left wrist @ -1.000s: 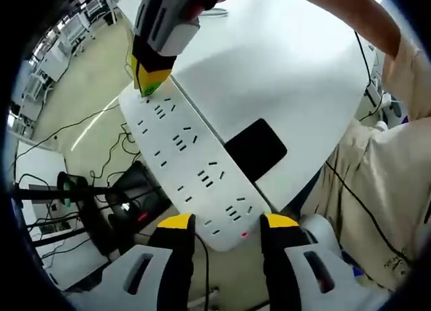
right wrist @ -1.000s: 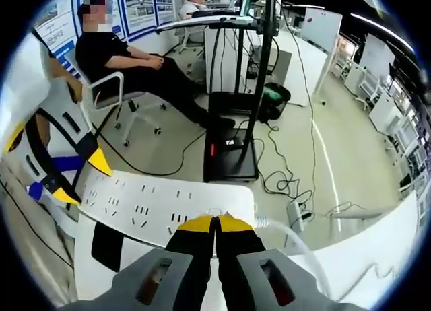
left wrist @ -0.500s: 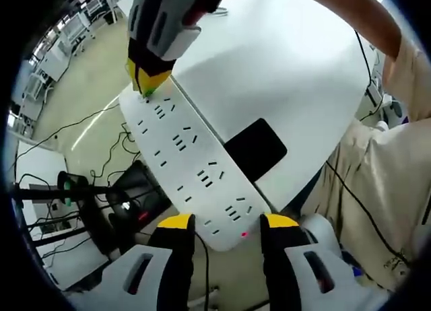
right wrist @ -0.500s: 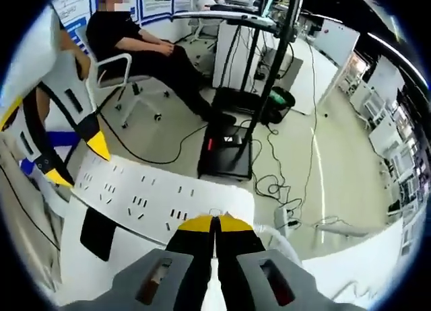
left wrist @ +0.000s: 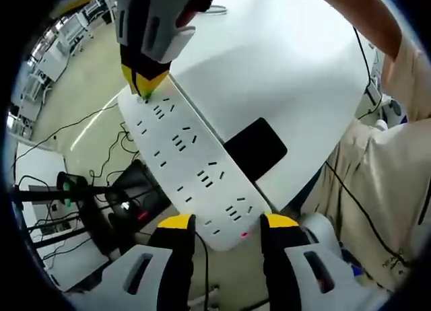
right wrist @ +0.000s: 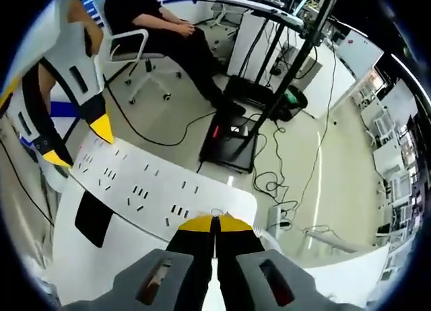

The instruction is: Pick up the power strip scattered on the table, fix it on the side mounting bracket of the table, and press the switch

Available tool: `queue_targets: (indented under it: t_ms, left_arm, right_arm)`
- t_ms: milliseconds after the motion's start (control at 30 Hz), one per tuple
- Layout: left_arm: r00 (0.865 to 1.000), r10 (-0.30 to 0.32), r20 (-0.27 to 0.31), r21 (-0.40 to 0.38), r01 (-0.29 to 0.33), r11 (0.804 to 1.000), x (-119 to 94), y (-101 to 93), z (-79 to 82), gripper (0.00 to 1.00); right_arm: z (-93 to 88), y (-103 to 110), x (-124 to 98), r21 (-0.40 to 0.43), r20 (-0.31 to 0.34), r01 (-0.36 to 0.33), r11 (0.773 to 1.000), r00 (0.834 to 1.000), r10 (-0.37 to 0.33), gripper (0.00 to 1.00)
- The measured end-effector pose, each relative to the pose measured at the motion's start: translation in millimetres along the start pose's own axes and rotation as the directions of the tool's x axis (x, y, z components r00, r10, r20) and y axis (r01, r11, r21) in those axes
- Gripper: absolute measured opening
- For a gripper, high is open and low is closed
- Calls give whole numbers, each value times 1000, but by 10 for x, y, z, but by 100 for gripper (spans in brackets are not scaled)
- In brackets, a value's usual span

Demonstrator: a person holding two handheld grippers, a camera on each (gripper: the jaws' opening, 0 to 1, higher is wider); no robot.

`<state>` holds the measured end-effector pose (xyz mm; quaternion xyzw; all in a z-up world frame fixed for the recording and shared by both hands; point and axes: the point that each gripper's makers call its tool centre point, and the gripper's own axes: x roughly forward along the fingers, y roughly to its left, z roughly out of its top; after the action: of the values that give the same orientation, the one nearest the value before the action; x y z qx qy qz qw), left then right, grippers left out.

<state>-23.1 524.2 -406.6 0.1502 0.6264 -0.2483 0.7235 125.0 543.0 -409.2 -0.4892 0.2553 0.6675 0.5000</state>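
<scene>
Now the strip lies along the edge of the white table, overhanging the floor, with the left tongs clamping its near end, where a small red light shows between the yellow tips. The right tongs, jaws pressed together, bear down on the far end by the cord; from the left gripper view they appear as the right tongs with tips touching the strip's top corner.

Since a second ago the strip has kept its place against the table and the black patch beside it, and the left tongs have not budged. The right gripper has tilted: its view now looks more steeply down, showing more floor and the black stand, and in the left gripper view its body has slid a little leftward while the tips stay on the strip. That reads as pressing on the end, either seating the strip on the side bracket or working the switch; I cannot tell which, as the bracket is hidden. The task looks close to done.
</scene>
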Motion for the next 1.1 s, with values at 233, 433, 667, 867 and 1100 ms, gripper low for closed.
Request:
queue_targets:
  t_ms: [233, 433, 667, 867, 1100]
  left_arm:
    - [1000, 1, -16, 2, -1, 1000, 1, 1, 2, 43]
    - [999, 0, -43, 6, 0, 1000, 8, 4, 8, 43]
    - [998, 3, -56, 3, -3, 1000, 6, 2, -4, 43]
    - [999, 5, -52, 2, -5, 1000, 5, 2, -3, 43]
    - [998, 6, -64, 5, -5, 1000, 7, 0, -1, 43]
  right_arm:
    - [7, -13, -4, 20, 20, -8, 1000, 1000, 8, 0]
    - [39, -26, -1, 22, 4, 7, 1000, 1000, -7, 0]
    - [49, -42, -4, 31, -10, 17, 999, 1000, -17, 0]
    - [48, -40, -6, 64, 0, 9, 998, 1000, -9, 0]
    - [93, -44, -41, 115, 22, 11, 993, 1000, -14, 0]
